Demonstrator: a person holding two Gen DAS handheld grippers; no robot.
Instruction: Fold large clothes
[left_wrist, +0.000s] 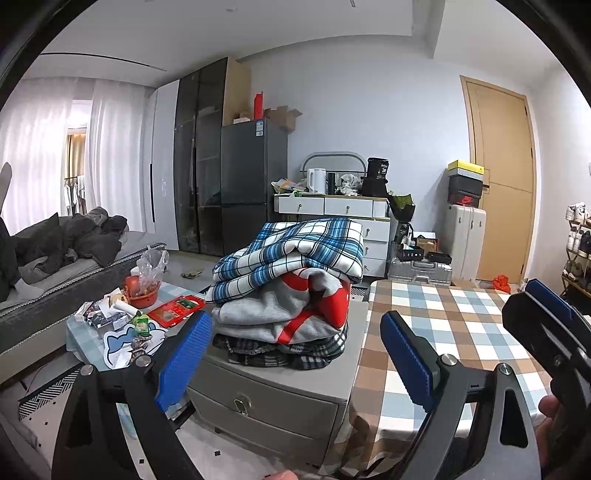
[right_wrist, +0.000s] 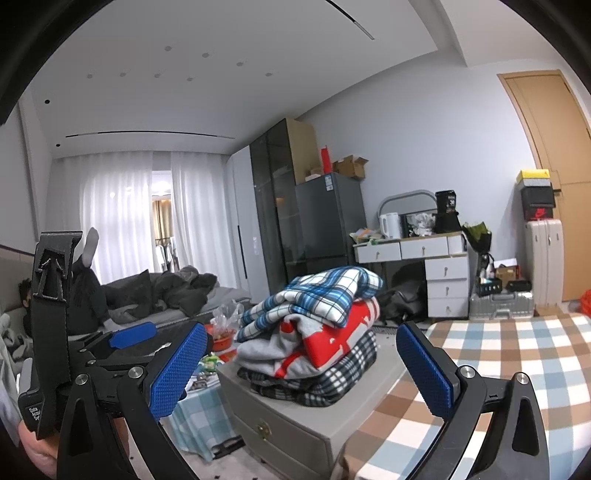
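Observation:
A stack of folded clothes (left_wrist: 291, 280) sits on a grey drawer cabinet (left_wrist: 273, 395): a blue-and-white plaid piece on top, a grey-and-red one below, a dark plaid one at the bottom. It also shows in the right wrist view (right_wrist: 314, 332). My left gripper (left_wrist: 295, 354) is open and empty, held in front of the stack. My right gripper (right_wrist: 299, 365) is open and empty, also facing the stack. The right gripper shows at the right edge of the left wrist view (left_wrist: 546, 317), and the left gripper shows at the left of the right wrist view (right_wrist: 122, 343).
A table with a checked cloth (left_wrist: 443, 332) stands right of the cabinet. A low table (left_wrist: 122, 325) with snacks and a red bowl stands left. A person lies on a bed (right_wrist: 147, 302) at far left. White drawers, a fridge, suitcases and a door line the far wall.

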